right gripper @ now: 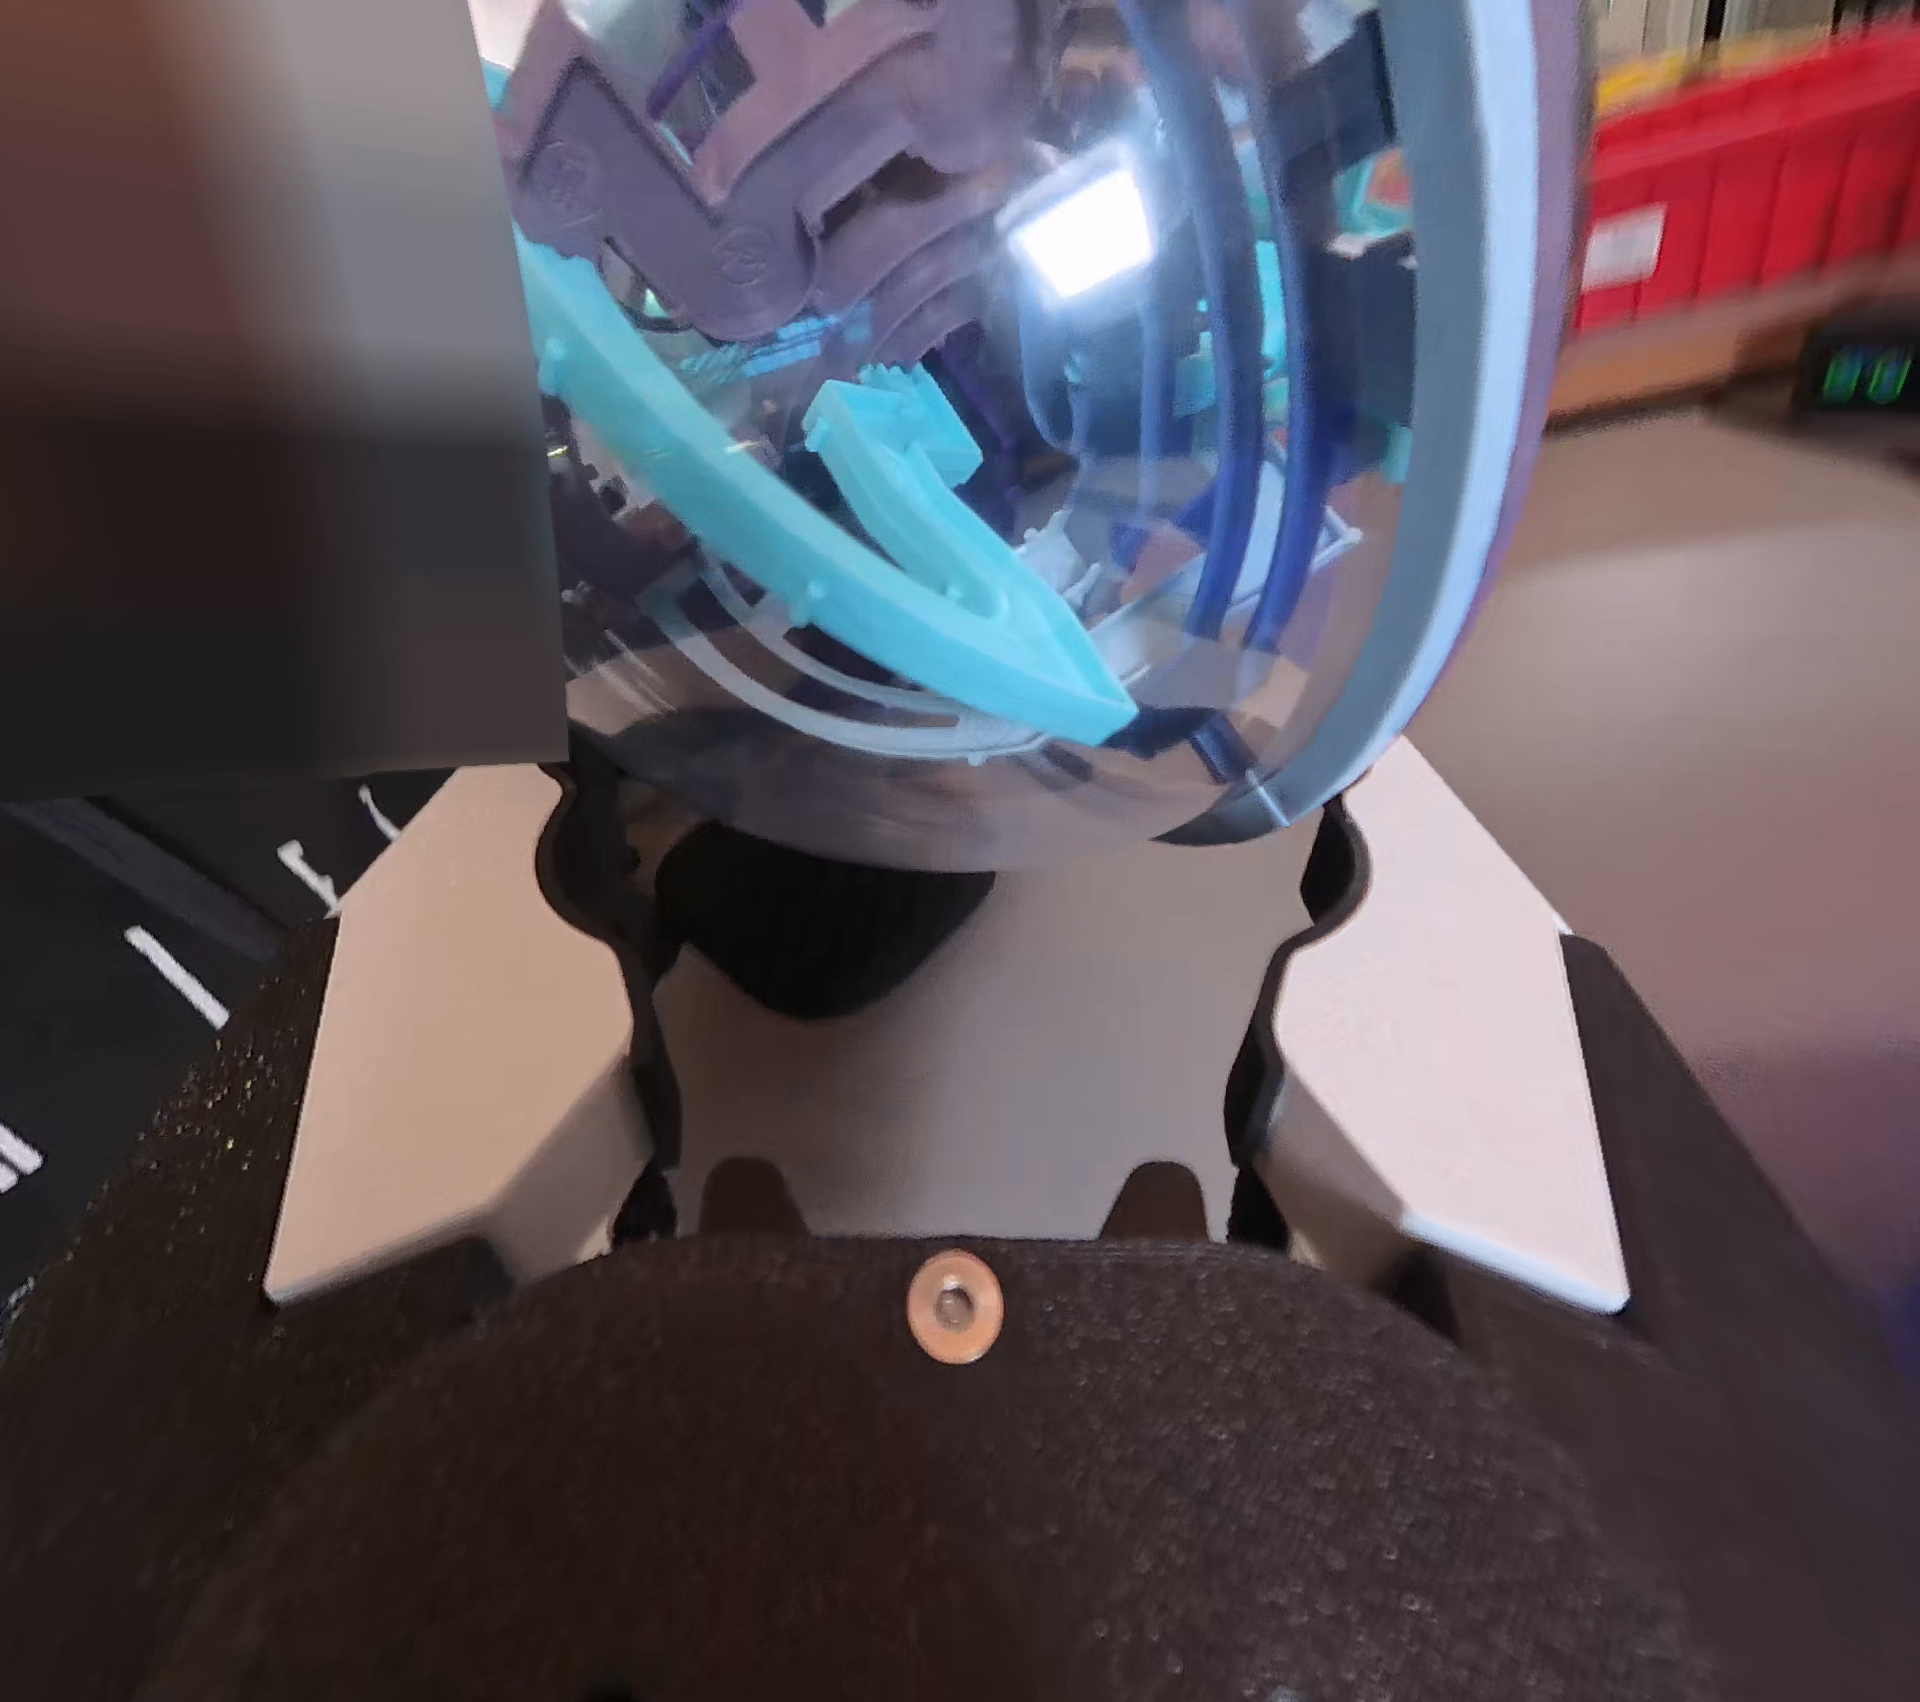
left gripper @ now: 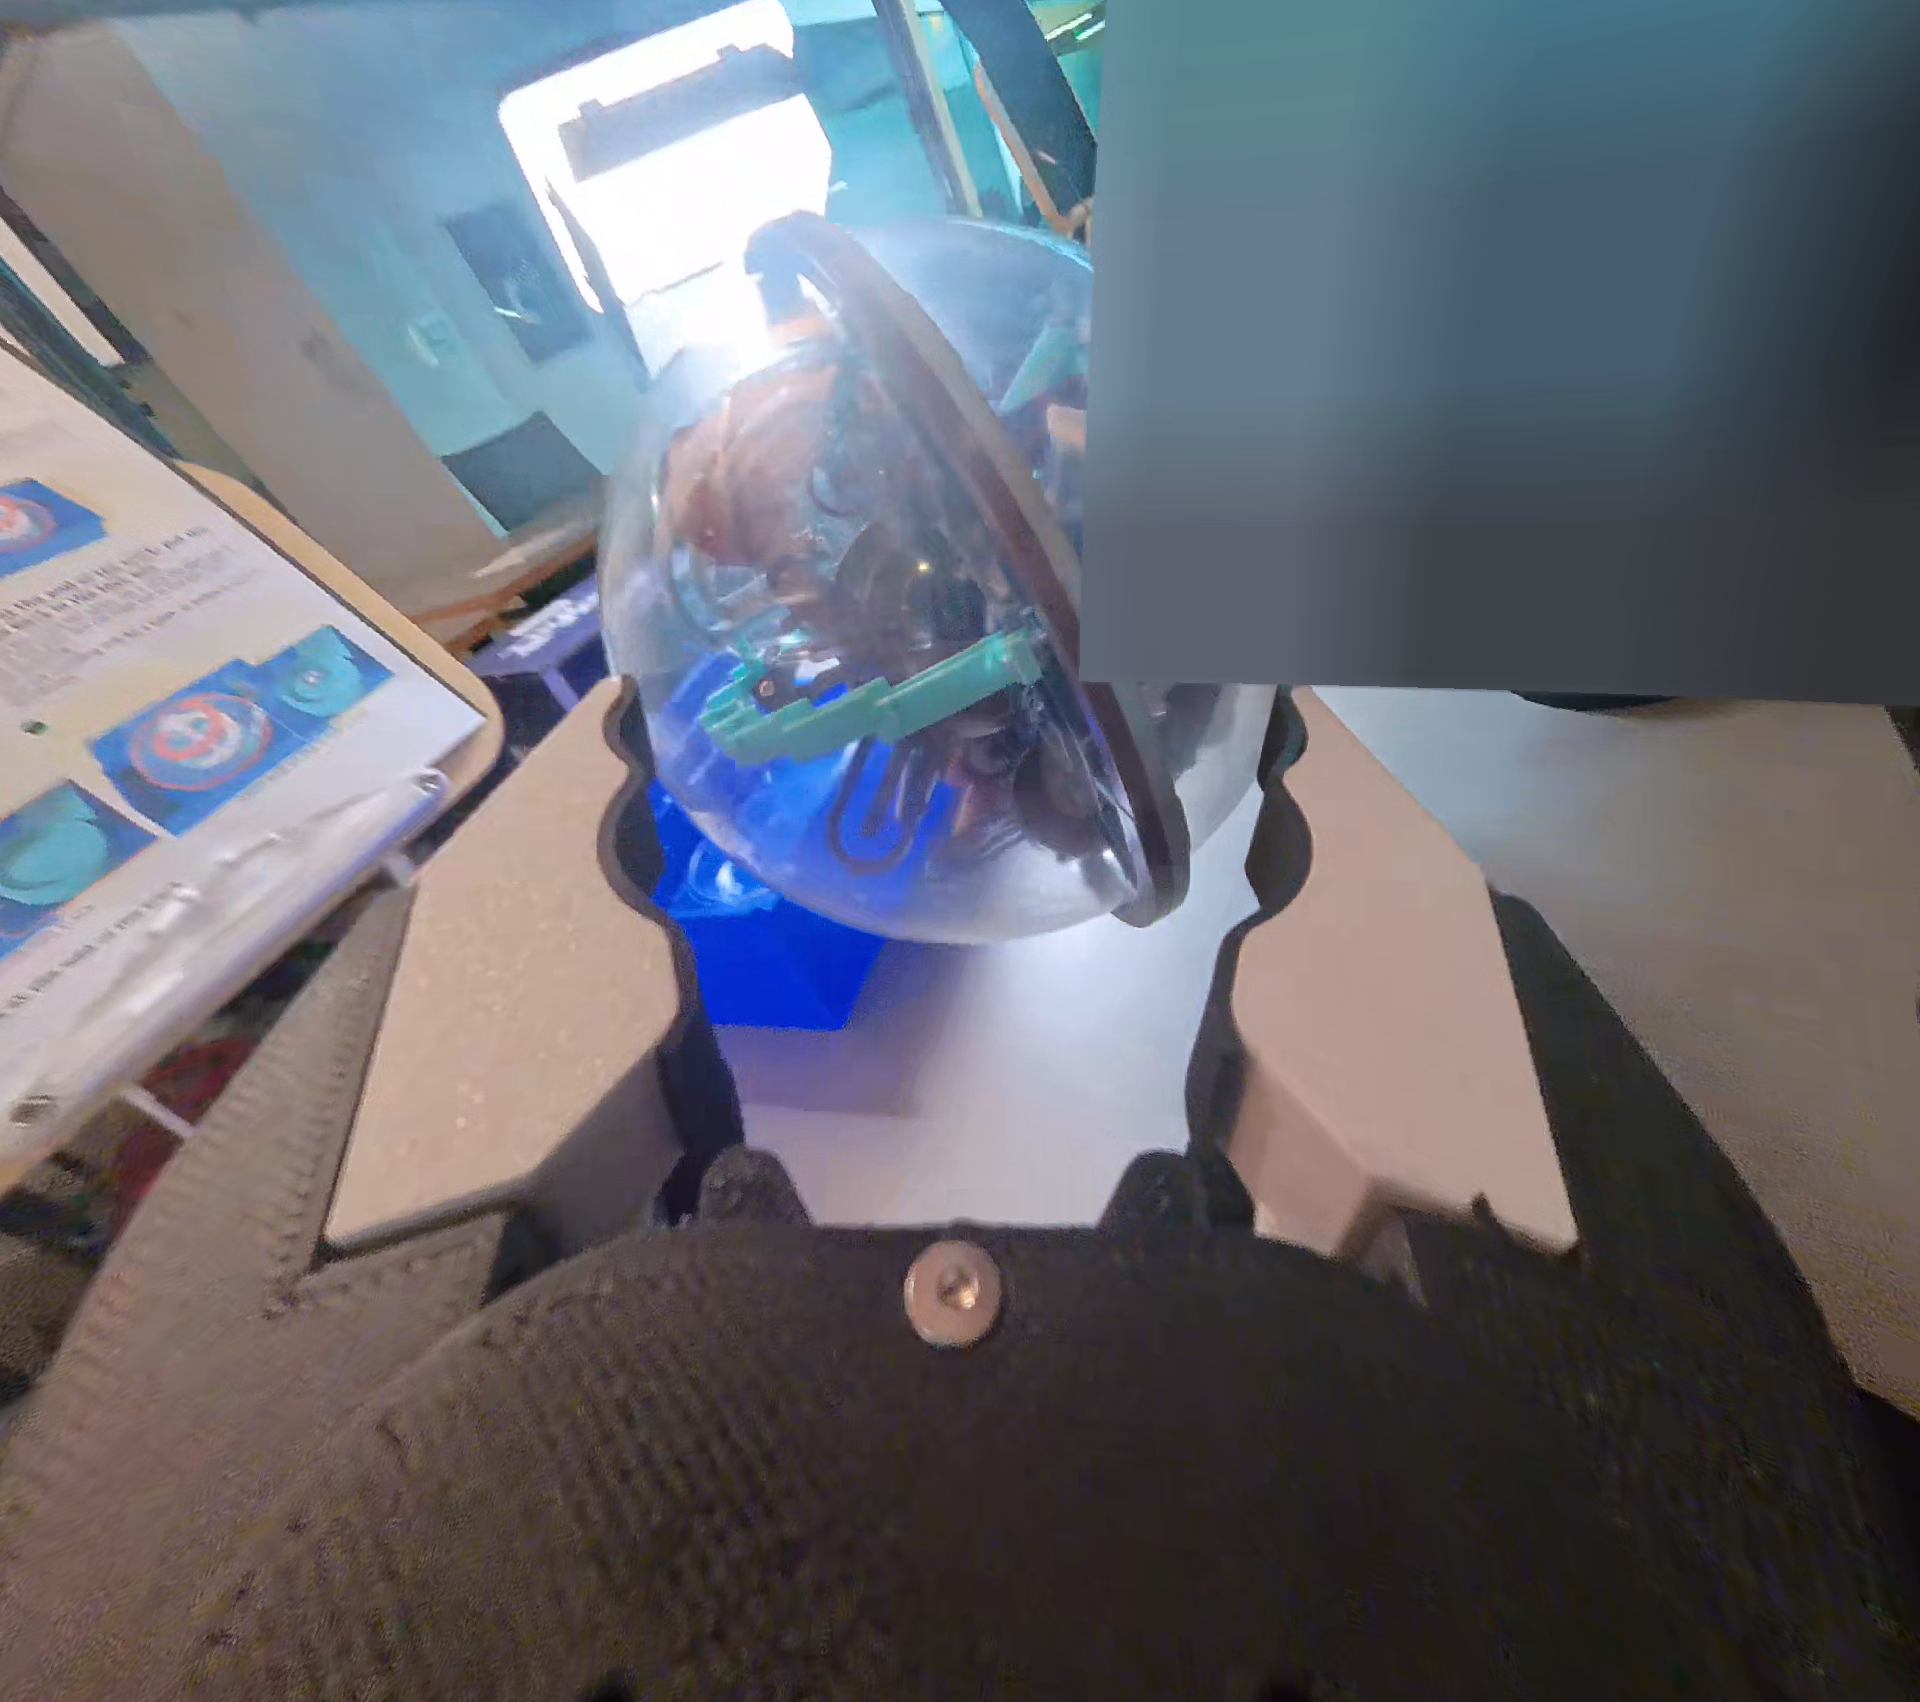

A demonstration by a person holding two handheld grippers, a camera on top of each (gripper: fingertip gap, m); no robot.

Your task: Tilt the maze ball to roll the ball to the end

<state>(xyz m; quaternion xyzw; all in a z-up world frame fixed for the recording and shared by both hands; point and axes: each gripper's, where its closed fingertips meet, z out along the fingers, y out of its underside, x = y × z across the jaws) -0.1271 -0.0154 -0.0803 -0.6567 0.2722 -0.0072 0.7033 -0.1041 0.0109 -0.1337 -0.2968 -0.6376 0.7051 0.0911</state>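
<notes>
Left claw (left gripper: 940, 779) spread wide around the lower half of one maze ball (left gripper: 883, 613), fingertips (left gripper: 613, 748) flanking the clear shell; actual contact of the pads with the shell not discernible. Right claw (right gripper: 951, 805) likewise spread wide, cradling the same maze ball (right gripper: 987, 302) from beneath, fingertips (right gripper: 1351, 821) at the underside of the sphere, contact there also unclear.

One transparent sphere only, raised above the pale table (left gripper: 1610, 873), filled with teal (right gripper: 831, 572) and purple track pieces (right gripper: 665, 198), split by one dark equator ring (left gripper: 997, 509) running steeply tilted in both views. Small rolling ball inside not made out.

Seen from the right wrist view, a dark rounded part (right gripper: 810, 925) just under the sphere, likely part of the other claw, though hard to confirm.

Just behind and below the sphere in the left wrist view, one blue stand (left gripper: 769, 966) on the table. Farther left, one white instruction sheet (left gripper: 177, 717) with coloured pictures, propped at a slant. Beyond the sphere in the right wrist view, one red bin (right gripper: 1745, 198) at the far side and one small dark display (right gripper: 1860, 385) with green digits beside it.
</notes>
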